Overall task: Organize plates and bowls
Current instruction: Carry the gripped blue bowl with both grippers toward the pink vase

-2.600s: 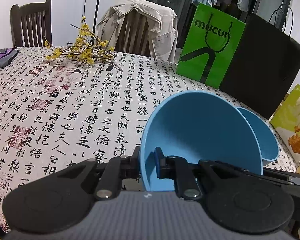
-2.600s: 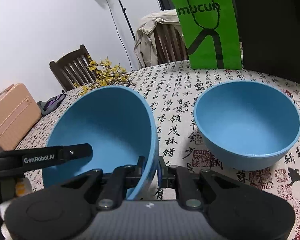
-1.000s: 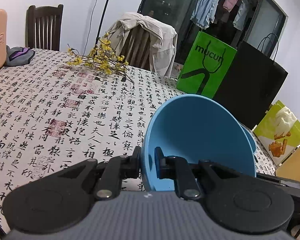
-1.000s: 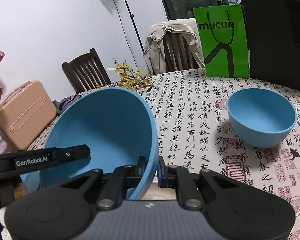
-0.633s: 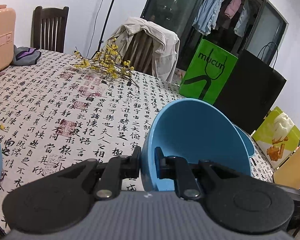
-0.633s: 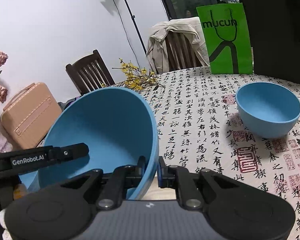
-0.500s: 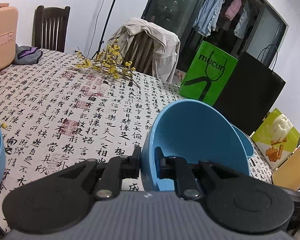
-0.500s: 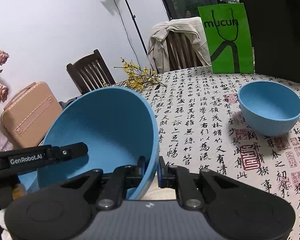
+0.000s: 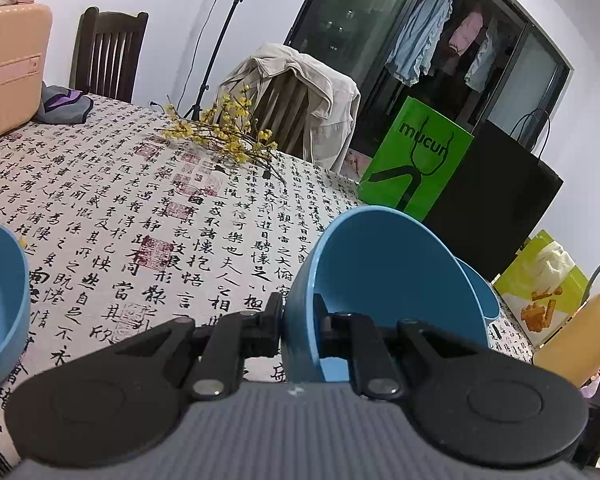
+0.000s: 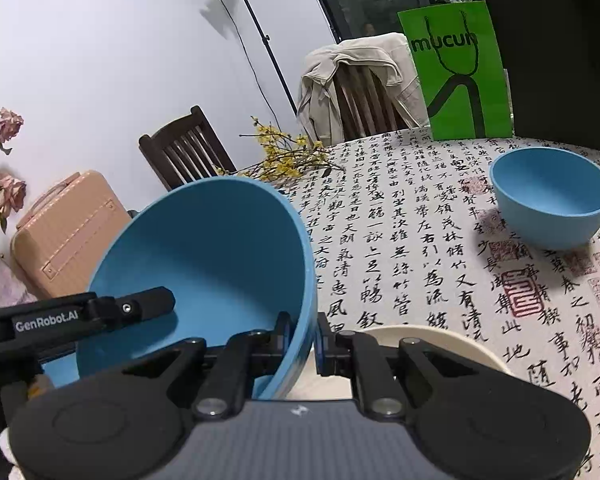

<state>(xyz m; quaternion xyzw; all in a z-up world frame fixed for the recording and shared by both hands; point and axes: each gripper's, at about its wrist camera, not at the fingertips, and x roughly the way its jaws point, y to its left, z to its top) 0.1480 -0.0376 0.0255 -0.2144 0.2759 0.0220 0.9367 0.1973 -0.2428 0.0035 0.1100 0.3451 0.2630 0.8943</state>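
Both grippers (image 9: 298,330) (image 10: 302,338) clamped on blue bowl (image 10: 204,264) rim

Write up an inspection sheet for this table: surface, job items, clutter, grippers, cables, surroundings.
Surface: calligraphy-print tablecloth covering the table.
Job's things: two large blue bowls, each held tilted by its rim; small blue bowl upright on the cloth; another blue bowl at the left view's edge; cream dish under the right gripper.
Clutter: yellow flower sprigs; green bag; black bag; snack packet.
Grippers: left gripper and right gripper both shut on bowl rims.
Cables: cord hanging along the light stand.
Surroundings: chairs, a jacket on one; peach suitcase; hanging clothes.
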